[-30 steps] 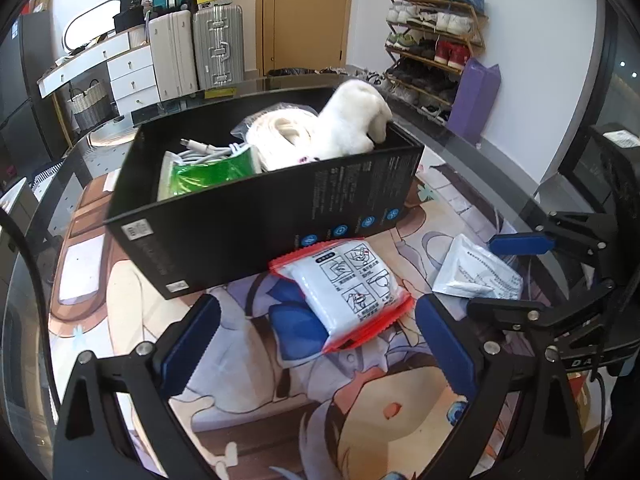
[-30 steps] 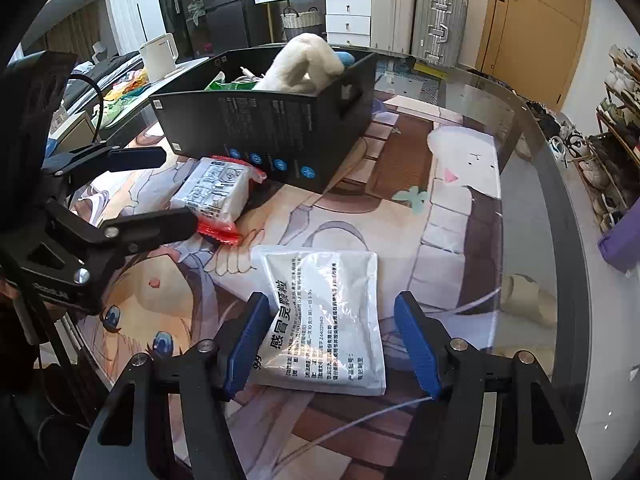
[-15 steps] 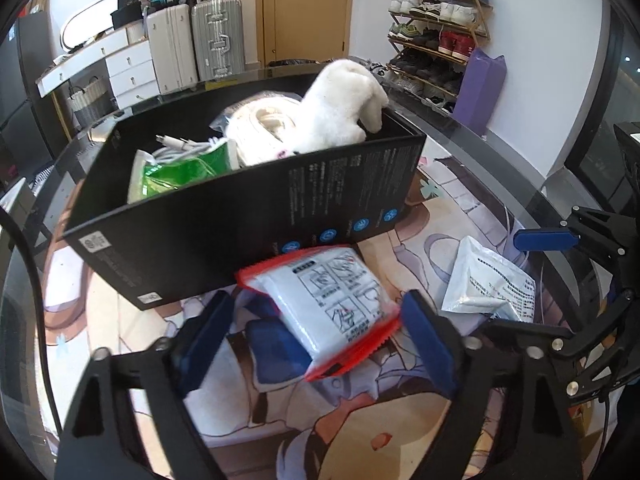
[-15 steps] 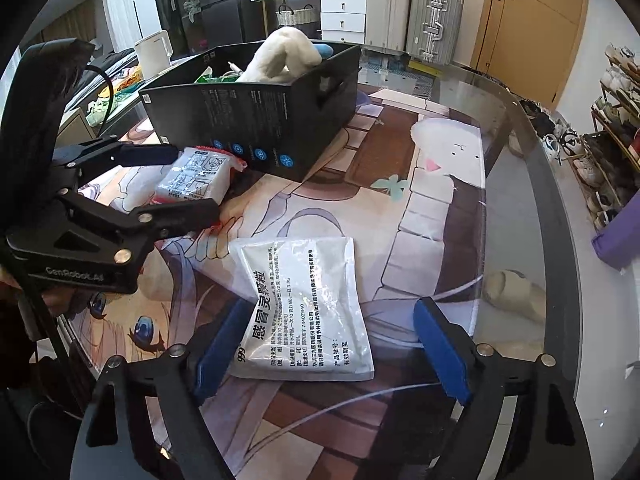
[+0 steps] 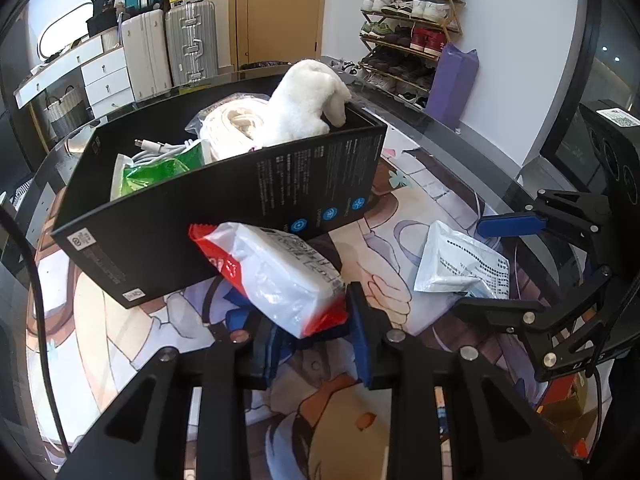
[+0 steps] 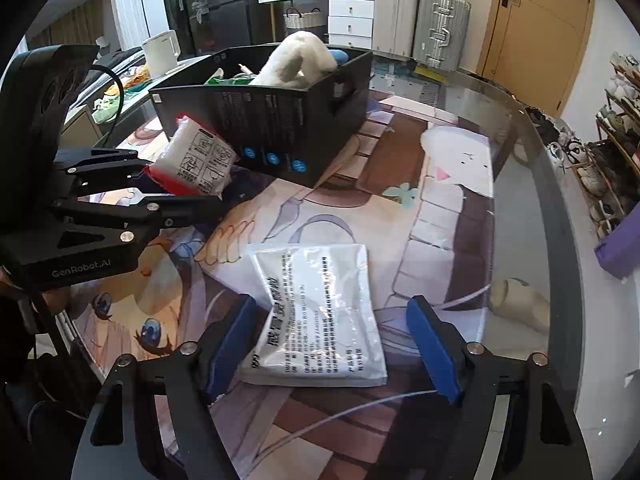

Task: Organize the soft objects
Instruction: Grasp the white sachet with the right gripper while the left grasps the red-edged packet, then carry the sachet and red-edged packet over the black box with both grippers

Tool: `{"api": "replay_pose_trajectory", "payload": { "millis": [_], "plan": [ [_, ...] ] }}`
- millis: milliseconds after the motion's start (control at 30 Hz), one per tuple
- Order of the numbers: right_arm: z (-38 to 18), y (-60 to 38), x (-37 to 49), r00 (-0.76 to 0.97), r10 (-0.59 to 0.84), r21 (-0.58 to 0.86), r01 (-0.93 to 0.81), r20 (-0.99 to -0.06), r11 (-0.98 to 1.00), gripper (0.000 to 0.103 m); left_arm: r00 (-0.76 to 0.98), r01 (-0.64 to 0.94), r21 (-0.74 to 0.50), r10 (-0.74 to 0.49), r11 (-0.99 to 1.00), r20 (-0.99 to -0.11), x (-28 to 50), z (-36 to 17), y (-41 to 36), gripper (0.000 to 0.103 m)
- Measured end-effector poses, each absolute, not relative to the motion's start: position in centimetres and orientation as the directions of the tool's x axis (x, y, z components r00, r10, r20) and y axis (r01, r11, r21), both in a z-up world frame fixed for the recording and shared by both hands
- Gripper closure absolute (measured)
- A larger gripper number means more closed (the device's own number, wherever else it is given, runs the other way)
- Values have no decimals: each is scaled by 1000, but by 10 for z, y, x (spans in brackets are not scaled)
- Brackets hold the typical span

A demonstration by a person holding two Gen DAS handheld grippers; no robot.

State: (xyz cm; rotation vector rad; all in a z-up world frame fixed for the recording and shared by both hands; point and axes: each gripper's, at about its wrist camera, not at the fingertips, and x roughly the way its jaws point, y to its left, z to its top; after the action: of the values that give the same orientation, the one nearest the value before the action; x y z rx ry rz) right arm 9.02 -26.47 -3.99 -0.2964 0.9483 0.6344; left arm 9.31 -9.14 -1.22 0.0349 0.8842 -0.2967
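Observation:
My left gripper point(image 5: 308, 328) is shut on a red-and-white soft pack point(image 5: 276, 272) and holds it tilted, lifted off the mat in front of the black box point(image 5: 224, 208); the pack also shows in the right wrist view point(image 6: 196, 160). The box holds a white plush toy point(image 5: 304, 108), a green packet point(image 5: 156, 168), white cables and a bagged white cord. My right gripper point(image 6: 332, 348) is open, its blue pads on either side of a flat white medicine pouch point(image 6: 316, 312) lying on the printed mat. The pouch also shows in the left wrist view point(image 5: 460, 264).
The glass table point(image 6: 532, 184) has a curved edge at the right. A white kettle point(image 6: 160, 54) stands behind the box. Suitcases point(image 5: 168, 48), a drawer unit and a shoe rack point(image 5: 408, 28) stand beyond the table. A purple bag point(image 5: 452, 80) leans by the wall.
My left gripper has closed on the red-and-white pack and raised it off the mat toward the box. My right gripper has stayed open around the white pouch.

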Motion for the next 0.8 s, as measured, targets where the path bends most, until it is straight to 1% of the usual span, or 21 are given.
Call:
{"api": "replay_pose_trajectory", "payload": {
  "millis": [67,167,233,267,433,667,800],
  "plan": [
    [-39,-263,89,420,382,38,-630,-823,775,30,600,268,-97,-244,959,-762,92,-11,-88,75],
    [-38,-262,86,416,398,44,-644,-817,764,40,606,270,-102,-252,957,-755,92,-9,-84,76],
    [-37,-261,85,414,411,51,-652,-812,757,49,608,274,-112,-262,955,-750,90,-7,-81,78],
    [-37,-261,84,413,415,54,-654,-811,755,50,609,276,-119,-269,954,-746,88,-7,-78,78],
    [-34,-259,82,406,433,59,-671,-805,739,60,617,282,-136,-288,950,-732,82,-3,-72,80],
    [-23,-255,75,418,473,61,-696,-775,715,64,635,288,-144,-302,947,-711,73,6,-60,80],
    [-18,-254,72,422,491,63,-706,-762,705,64,644,283,-141,-297,949,-705,71,8,-55,80]
  ]
}}
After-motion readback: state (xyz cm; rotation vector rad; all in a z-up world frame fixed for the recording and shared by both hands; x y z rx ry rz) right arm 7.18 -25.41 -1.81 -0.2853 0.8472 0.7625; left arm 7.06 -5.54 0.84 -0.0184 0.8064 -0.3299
